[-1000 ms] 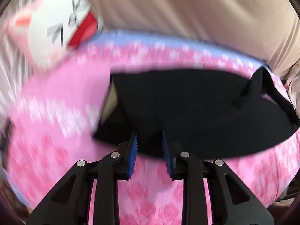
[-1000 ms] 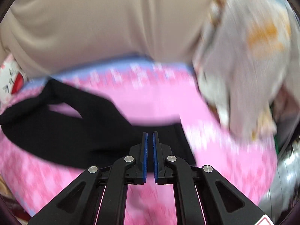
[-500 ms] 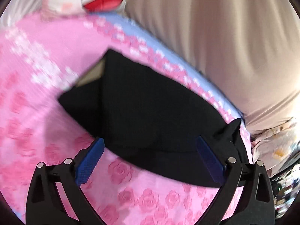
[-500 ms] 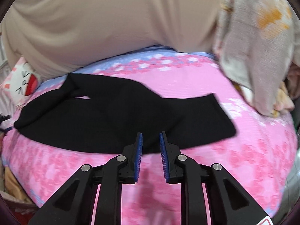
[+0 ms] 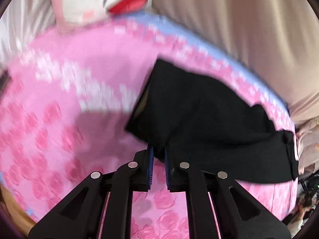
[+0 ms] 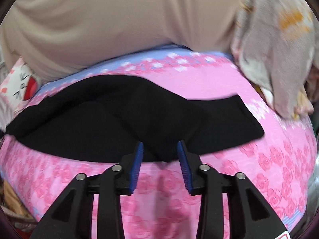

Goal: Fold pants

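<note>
Black pants lie spread across a pink rose-patterned bed. In the left wrist view my left gripper is shut on the near edge of the pants, with a fold of black cloth pinched between the blue pads. In the right wrist view the pants stretch from left to right, and my right gripper is open, its fingertips astride the near hem of the cloth without closing on it.
A cat-face pillow sits at the bed's far left, also in the right wrist view. A beige curtain hangs behind the bed. A grey floral blanket is heaped at the far right.
My left gripper went from wide open to shut on the near edge of the pants. My right gripper opened wider and came up to the hem.
</note>
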Available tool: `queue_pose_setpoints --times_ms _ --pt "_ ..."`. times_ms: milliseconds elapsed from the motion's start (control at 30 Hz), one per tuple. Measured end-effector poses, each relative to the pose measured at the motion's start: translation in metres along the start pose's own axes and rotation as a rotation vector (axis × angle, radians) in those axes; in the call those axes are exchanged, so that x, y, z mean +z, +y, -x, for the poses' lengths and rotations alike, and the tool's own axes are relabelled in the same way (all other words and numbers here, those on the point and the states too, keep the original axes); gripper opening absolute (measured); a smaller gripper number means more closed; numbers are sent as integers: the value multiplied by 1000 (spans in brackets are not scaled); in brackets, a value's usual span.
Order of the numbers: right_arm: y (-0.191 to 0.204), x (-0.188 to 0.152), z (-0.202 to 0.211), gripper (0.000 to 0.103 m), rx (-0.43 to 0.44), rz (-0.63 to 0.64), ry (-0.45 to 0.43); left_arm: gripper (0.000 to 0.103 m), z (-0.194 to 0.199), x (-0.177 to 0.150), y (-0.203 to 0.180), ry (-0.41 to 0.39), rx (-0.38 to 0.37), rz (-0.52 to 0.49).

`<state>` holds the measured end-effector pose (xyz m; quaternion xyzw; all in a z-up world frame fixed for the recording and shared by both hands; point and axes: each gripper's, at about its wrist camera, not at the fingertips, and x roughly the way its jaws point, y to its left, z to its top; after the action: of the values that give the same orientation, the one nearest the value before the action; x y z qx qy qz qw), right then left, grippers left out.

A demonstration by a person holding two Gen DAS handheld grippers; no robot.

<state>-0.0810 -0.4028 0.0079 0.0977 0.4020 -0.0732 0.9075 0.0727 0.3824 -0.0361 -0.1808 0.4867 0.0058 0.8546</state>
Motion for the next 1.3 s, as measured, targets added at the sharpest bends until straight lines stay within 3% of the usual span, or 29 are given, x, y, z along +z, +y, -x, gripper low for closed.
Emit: queue_pose_setpoints --times_ms 33,133,167,200,267,333,433,467,500,533,600,700,733,800,867,967,1033,1133,1200,1300 --pt "-9 -2 -4 36 -6 -30 16 15 -1 -5 -1 -1 10 6" --pt "-23 -6 -5 36 9 -83 50 23 21 -13 -17 -101 90 6" --pt "-26 -6 -5 42 8 -86 53 30 34 -14 -24 -147 110 11" --pt "-28 -5 -5 51 6 -90 56 44 49 -13 -35 -198 109 18" --pt "-33 0 -7 56 33 -117 56 60 64 -8 -54 -248 93 15" --pt "-38 6 -18 62 89 -150 70 64 74 -8 -86 -293 76 -26" --pt "-40 13 -54 62 86 -156 142 79 70 -8 -128 -307 34 -89" --pt "-38 15 -68 57 95 -151 174 81 66 -10 -141 -303 21 -102" --pt "-33 18 -70 16 86 -124 161 81 59 -12 -153 -288 11 -119" --pt "-25 27 -71 7 120 -71 177 81 52 -13 -164 -271 8 -132" --pt "-16 48 -52 6 141 -18 141 81 44 -19 -175 -243 4 -148" --pt "-29 89 16 6 71 65 -12 82 28 -30 -188 -206 46 -193" --pt "-43 97 35 6 36 64 -51 84 23 -35 -190 -196 75 -200" --pt "-67 97 46 10 -152 139 -77 88 9 -43 -189 -169 145 -207" --pt "-91 81 25 19 -229 178 -12 88 -8 -49 -185 -127 193 -208" --pt "-138 42 -23 19 -359 93 203 88 -30 -55 -173 -56 219 -176" --pt "-146 25 -16 23 -335 14 176 88 -33 -58 -166 -26 194 -142" --pt "-135 20 9 29 -200 -82 80 88 -25 -56 -153 -24 142 -76" --pt "-117 18 15 36 -113 -92 56 88 -18 -53 -141 -37 116 -16" --pt "-77 16 6 42 -71 -44 58 88 -4 -48 -114 -72 99 76"
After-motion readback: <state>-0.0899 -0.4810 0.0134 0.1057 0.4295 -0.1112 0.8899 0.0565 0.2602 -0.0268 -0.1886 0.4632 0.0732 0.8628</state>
